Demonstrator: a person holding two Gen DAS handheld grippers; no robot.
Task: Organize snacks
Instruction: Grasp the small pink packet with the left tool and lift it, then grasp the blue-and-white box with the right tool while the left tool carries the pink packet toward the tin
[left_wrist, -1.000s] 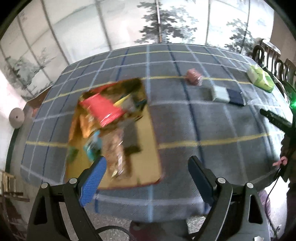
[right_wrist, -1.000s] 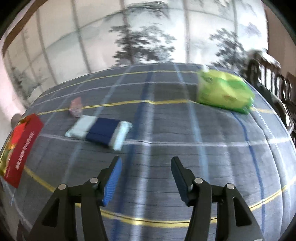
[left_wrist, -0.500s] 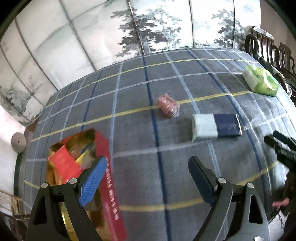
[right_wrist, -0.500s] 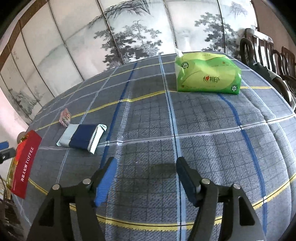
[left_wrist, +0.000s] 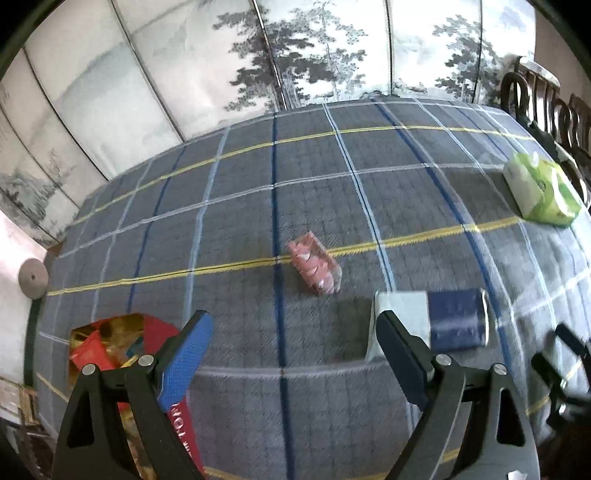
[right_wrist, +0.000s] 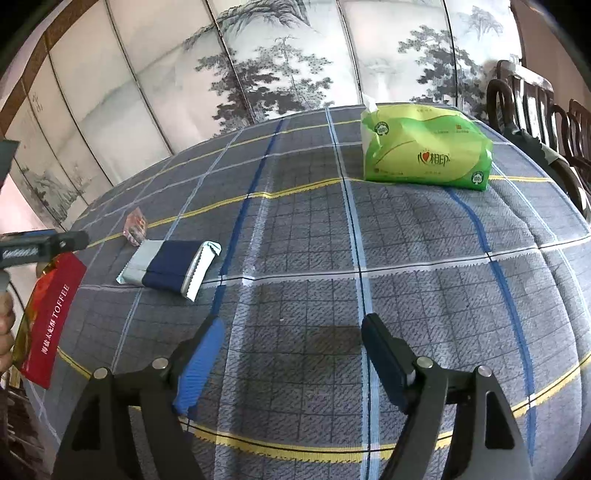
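Note:
A small pink snack packet (left_wrist: 314, 264) lies on the plaid tablecloth, ahead of my left gripper (left_wrist: 291, 336), which stands open with nothing between its fingers. A blue-and-white wrapped snack (left_wrist: 432, 325) lies just beyond the left gripper's right finger. At lower left a red toffee box (left_wrist: 110, 347) holds several snacks. In the right wrist view the same blue-and-white snack (right_wrist: 170, 264), pink packet (right_wrist: 135, 225) and red box (right_wrist: 50, 317) lie at the left. My right gripper (right_wrist: 291, 345) hangs over bare cloth, its jaws opening and empty.
A green tissue pack (right_wrist: 424, 147) sits at the far right of the table (right_wrist: 406, 258); it also shows as the green pack (left_wrist: 539, 192) in the left wrist view. Dark wooden chairs (right_wrist: 535, 107) stand past the right edge. A painted screen closes off the back.
My left gripper has swung right, away from the red box toward the pink packet and the blue-and-white snack. The right gripper's jaws have spread wider over the same patch of cloth.

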